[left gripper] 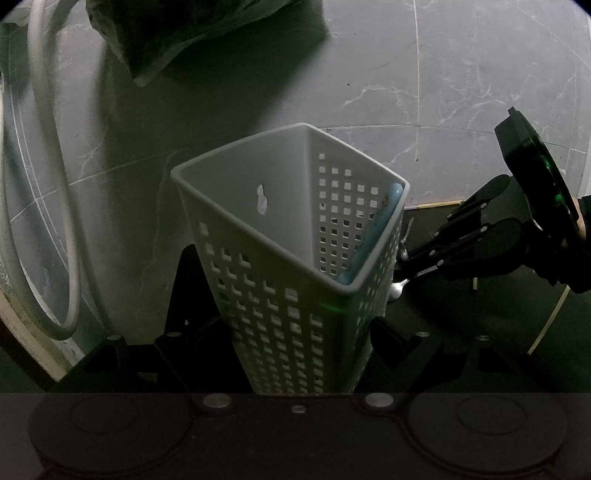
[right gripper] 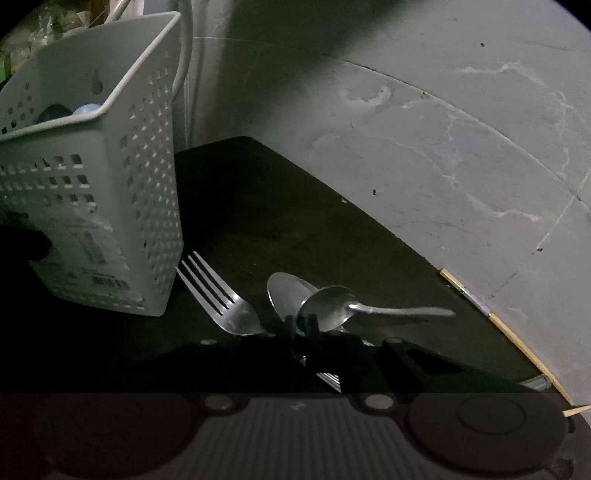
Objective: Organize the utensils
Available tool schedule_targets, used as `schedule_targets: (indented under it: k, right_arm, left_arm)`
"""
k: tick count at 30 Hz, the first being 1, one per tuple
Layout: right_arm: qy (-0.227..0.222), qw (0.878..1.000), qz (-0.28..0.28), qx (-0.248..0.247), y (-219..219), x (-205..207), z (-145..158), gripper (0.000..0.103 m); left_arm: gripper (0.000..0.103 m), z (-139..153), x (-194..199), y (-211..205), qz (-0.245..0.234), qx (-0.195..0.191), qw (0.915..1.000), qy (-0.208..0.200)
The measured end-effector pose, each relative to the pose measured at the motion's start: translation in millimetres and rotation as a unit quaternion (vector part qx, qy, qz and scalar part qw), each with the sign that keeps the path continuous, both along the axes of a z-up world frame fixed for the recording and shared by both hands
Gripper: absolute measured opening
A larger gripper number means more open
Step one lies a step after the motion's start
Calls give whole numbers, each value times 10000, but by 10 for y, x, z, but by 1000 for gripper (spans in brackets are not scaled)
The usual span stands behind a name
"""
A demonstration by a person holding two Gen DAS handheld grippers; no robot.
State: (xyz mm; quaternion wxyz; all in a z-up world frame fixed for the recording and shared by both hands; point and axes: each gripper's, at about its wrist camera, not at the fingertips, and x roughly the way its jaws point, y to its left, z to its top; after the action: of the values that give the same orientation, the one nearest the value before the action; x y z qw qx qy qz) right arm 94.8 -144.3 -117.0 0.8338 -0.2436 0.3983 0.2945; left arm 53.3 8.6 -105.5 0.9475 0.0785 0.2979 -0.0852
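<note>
Utensils lie in a loose cluster on a dark mat (right gripper: 280,206) just right of a white perforated caddy (left gripper: 288,258). From the left wrist view, the left gripper (left gripper: 295,332) reaches forward and slightly downward, its two black fingers (left gripper: 192,288) spread to either side of the caddy's lower walls; whether they press the plastic or merely flank it cannot be told. The caddy stands upright on the mat, and a pale blue handle (left gripper: 373,236) leans inside against its right corner. A white hose (left gripper: 55,206) curves over the marbled grey floor (left gripper: 480,74) to the left, and a dark plastic bag (left gripper: 177,33) sits beyond.

From the right wrist view, the caddy (right gripper: 96,155) fills the left side. Just beside its base a fork (right gripper: 218,299) lies with tines pointing away towards the caddy. Right of that a large spoon (right gripper: 286,295) lies bowl-up, and a smaller spoon (right gripper: 332,306) rests across it, handle running to the right. The right gripper (right gripper: 303,325) is held low and nearly level over the mat, fingers drawn close together at the small spoon's bowl; a firm pinch cannot be confirmed in the dim light. In the left view the right gripper (left gripper: 406,269) enters from the right, angled down towards the caddy's side.
</note>
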Motion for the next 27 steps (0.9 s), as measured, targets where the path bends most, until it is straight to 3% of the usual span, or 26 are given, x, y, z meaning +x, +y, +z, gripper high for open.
schedule_targets:
  k: [4, 10, 16, 21, 22, 23, 27]
  right_arm:
    - [-66, 9999, -134, 83, -38, -41, 25, 1]
    - [-8, 9954, -736, 612, -183, -97, 73, 0]
    - [342, 9782, -1590, 1294, -391, -69, 21, 1]
    - [576, 9605, -2024, 1821, -491, -9, -29, 15]
    - [602, 9586, -2059, 1873, -490, 1, -31, 23]
    - [616, 9572, -2091, 1903, -485, 15, -33, 28]
    - [473, 9630, -2024, 1718, -361, 29, -46, 32]
  left_arm:
    - [86, 2, 0, 1, -1, 1, 10000, 0]
    - [86, 3, 1, -7, 15, 5, 10000, 2]
    - [86, 3, -2, -7, 11, 17, 10000, 2]
    - [85, 10, -7, -11, -6, 59, 10000, 18]
    - [85, 11, -8, -10, -7, 62, 10000, 21]
    - [85, 12, -9, -9, -8, 66, 10000, 22]
    - [85, 16, -11, -9, -4, 70, 10000, 23]
